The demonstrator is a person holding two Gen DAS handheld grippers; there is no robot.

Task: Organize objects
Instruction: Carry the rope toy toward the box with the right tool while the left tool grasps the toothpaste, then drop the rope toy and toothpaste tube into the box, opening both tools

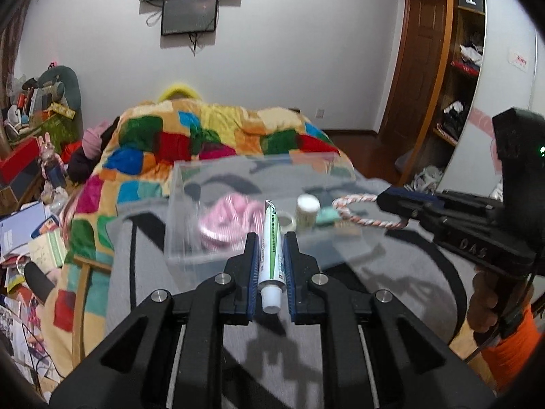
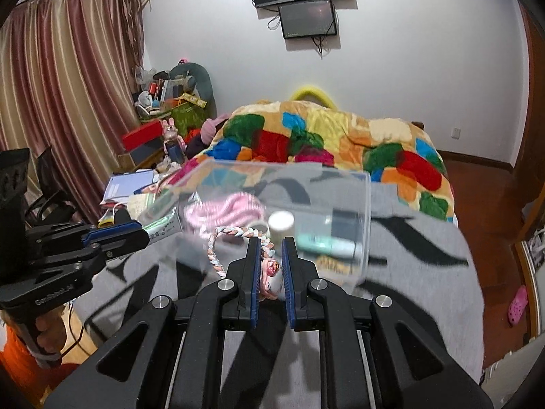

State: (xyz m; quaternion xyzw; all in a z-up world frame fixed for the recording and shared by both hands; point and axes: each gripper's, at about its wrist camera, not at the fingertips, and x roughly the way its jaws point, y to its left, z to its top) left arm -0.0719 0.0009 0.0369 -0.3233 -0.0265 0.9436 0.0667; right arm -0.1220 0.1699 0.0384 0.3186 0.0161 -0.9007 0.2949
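Note:
My left gripper (image 1: pixel 270 237) is shut on a white and green toothpaste tube (image 1: pixel 270 255), cap toward the camera, held in front of a clear plastic box (image 1: pixel 190 211) on the grey blanket. The box holds pink striped cloth (image 1: pixel 224 218). My right gripper (image 2: pixel 271 243) is shut on a braided pastel rope headband (image 2: pixel 218 242) with a pink charm (image 2: pixel 270 269). It also shows in the left wrist view (image 1: pixel 361 211), hanging from the right gripper (image 1: pixel 385 201). A small white-capped jar (image 1: pixel 307 211) and a teal item (image 1: pixel 327 216) sit by the box.
A patchwork quilt (image 1: pixel 211 136) covers the bed's far half. A cluttered desk with books and boxes (image 1: pixel 30 156) stands at the left, curtains (image 2: pixel 61 85) behind it. A wooden door and shelves (image 1: pixel 453 85) are at the right. A pink shoe (image 2: pixel 517 303) lies on the floor.

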